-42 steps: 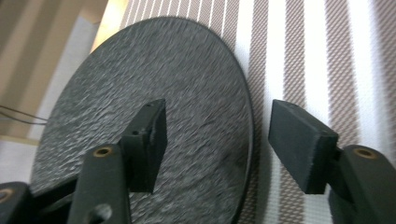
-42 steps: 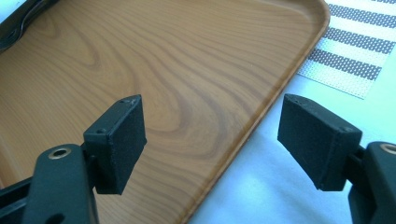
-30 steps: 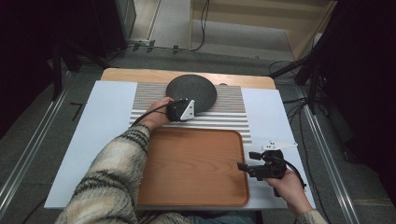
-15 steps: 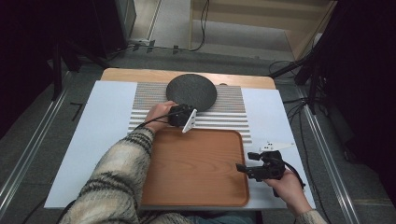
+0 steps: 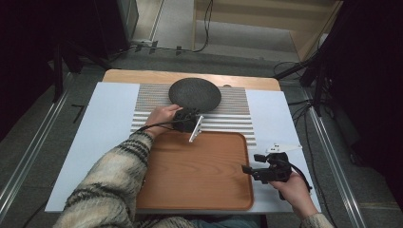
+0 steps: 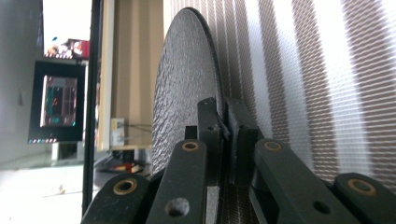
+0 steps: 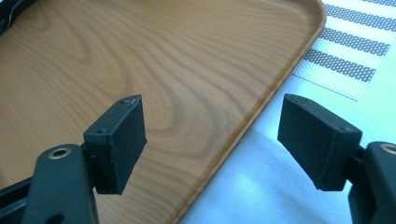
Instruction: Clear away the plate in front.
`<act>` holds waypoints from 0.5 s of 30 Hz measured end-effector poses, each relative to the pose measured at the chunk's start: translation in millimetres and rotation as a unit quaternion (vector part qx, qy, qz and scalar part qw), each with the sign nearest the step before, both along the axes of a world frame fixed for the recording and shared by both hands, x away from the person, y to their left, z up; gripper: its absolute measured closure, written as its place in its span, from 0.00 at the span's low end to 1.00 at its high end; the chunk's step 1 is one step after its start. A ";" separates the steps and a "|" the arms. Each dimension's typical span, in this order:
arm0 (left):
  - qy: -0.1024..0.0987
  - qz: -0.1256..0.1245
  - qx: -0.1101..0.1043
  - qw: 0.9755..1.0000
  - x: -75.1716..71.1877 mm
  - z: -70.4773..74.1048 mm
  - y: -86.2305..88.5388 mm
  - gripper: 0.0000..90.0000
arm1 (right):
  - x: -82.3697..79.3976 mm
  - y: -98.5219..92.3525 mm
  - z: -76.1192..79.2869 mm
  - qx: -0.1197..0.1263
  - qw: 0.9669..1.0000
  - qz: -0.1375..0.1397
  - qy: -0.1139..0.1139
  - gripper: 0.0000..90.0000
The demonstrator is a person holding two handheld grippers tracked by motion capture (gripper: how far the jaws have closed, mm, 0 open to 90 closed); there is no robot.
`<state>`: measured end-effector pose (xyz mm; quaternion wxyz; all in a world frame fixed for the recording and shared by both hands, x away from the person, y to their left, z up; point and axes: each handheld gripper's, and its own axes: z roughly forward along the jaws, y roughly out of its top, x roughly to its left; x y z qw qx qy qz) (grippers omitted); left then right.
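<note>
Right gripper (image 5: 248, 169) sits nearest, jaws wide apart over the wooden tray's (image 5: 199, 190) right edge, holding nothing. Farther out, left gripper (image 6: 223, 116) is clamped on the near rim of the dark round plate (image 5: 195, 94), which lies on the striped mat (image 5: 235, 116) just beyond the tray. Left gripper view shows the rim pinched; high view leaves that unclear.

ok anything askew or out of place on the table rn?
Nothing spilled or damaged. The dark round plate is pinched at its edge by the left gripper. The wooden tray sits square; the right gripper is open over its edge.
</note>
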<state>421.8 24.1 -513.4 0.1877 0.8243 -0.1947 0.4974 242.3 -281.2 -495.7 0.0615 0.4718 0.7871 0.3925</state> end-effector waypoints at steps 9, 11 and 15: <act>0.003 -0.006 -0.052 0.999 -22.9 36.6 7.0 0.96 | -1.3 -0.6 0.9 -0.002 1.000 -0.005 -0.001 0.24; 0.006 -0.006 -0.062 0.998 -27.5 40.9 9.8 0.96 | -1.4 -1.0 1.0 -0.002 1.000 -0.006 -0.001 0.24; 0.018 -0.003 -0.074 0.997 -38.9 47.1 14.8 0.96 | -2.5 -0.4 1.7 0.000 1.000 -0.008 -0.002 0.24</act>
